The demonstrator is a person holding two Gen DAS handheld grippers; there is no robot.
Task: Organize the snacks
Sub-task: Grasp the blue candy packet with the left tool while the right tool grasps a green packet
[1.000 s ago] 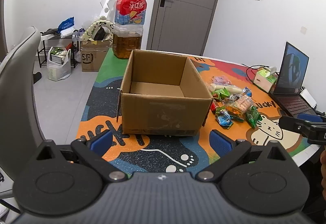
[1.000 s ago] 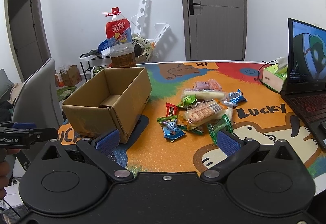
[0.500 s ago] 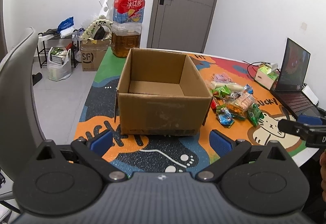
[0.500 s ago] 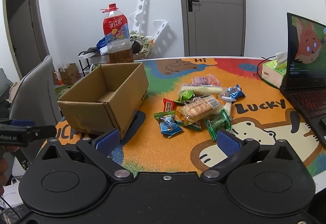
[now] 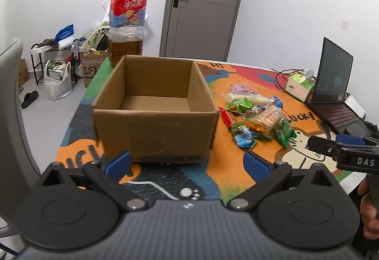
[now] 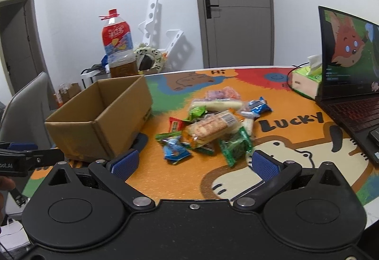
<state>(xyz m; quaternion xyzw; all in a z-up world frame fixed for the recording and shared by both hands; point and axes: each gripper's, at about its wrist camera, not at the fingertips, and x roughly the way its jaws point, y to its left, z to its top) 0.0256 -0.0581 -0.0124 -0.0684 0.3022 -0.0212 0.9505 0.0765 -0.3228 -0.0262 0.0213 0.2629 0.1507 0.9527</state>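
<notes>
Cardboard box (image 5: 155, 115), open-topped and bare inside, sits on the cartoon-print table mat (image 5: 239, 179), square ahead of my left gripper (image 5: 187, 163). Left jaws spread wide, nothing between the blue pads (image 5: 118, 161). Snack pile (image 6: 213, 127) lies just right of the box, apart from it: cracker pack (image 6: 210, 128) on top, green wrapper (image 6: 234, 147) and blue wrapper (image 6: 175, 150) nearest me, red bar (image 6: 175, 125) toward the box. My right gripper (image 6: 194, 164) hovers short of the pile, jaws wide, empty. Oil jug (image 5: 126, 23) stands behind the box. Open laptop (image 6: 350, 75) and tissue box (image 6: 305, 80) at the far right.
</notes>
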